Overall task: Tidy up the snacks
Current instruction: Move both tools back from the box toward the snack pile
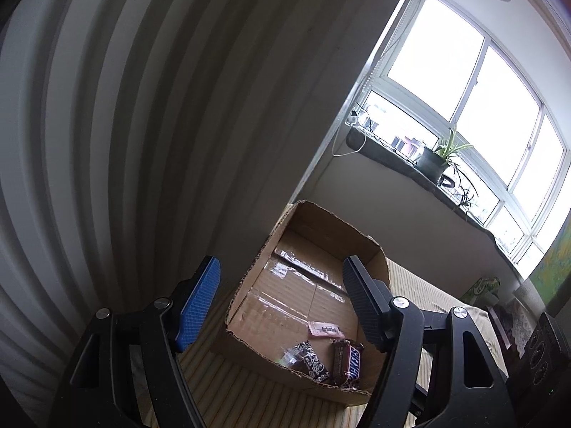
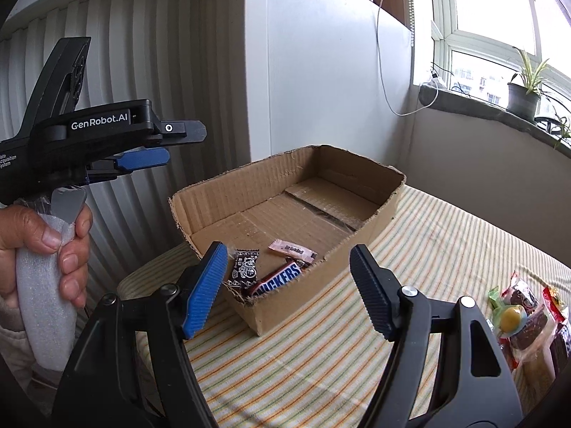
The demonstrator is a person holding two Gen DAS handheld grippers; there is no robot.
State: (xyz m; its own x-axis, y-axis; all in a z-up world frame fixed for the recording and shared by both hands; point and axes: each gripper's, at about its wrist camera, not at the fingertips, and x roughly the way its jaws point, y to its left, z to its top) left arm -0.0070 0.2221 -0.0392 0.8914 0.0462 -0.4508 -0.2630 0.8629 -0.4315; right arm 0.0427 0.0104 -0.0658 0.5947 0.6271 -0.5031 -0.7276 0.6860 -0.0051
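While the cardboard box [image 2: 285, 214] already held three snacks, the loose pile of snacks [image 2: 524, 317] lay at four o'clock from the wide, empty right hand-held gripper [image 2: 289, 281], nearer than the wide, empty left hand-held gripper [image 1: 282, 303].

place: home room | cues: potted plant [image 2: 523, 97] on windowsill [image 2: 474, 104], striped tablecloth [image 2: 428, 249], ribbed wall panelling [image 2: 142, 53]

Daylight pouring in from the window [image 1: 464, 82], blown out to pure white. Left wrist view dim and backlit, ribbed wall [image 1: 107, 142] sunk in grey shadow. Right wrist view brighter, evenly lit, striped cloth [image 2: 428, 249] crisp. Glare glinting off tape inside the cardboard box [image 1: 303, 285]. Heavy fisheye bending at edges, corners vignetted black.
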